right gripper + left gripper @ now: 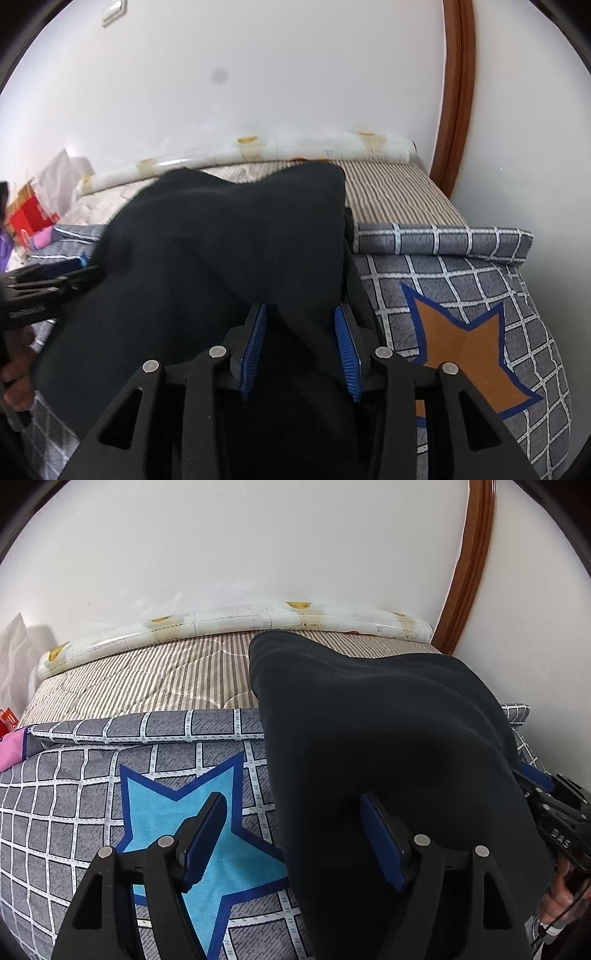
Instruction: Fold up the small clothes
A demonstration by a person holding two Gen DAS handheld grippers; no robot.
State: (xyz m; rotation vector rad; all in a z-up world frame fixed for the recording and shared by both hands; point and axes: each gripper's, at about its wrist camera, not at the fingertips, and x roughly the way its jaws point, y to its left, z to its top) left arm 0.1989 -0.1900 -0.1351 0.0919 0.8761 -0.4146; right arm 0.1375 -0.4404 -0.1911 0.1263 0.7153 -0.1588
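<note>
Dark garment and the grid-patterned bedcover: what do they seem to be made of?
The dark garment looks like soft matte knit or fleece: no sheen, rounded folds. The grid-patterned bedcover appears to be printed woven cotton or a blend: flat, matte, with crisp star prints. Neither is certain.

Both wrist cameras look steeply down, close over the bed (pixel 74 812). They face its far edge at the wall (pixel 258 74). Both show the dark garment (pixel 388 720).

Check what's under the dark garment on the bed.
The dark garment lies on the grey checked quilt, its far end over the striped mattress. It overlaps a blue star print. Whatever else is beneath it is covered.
</note>
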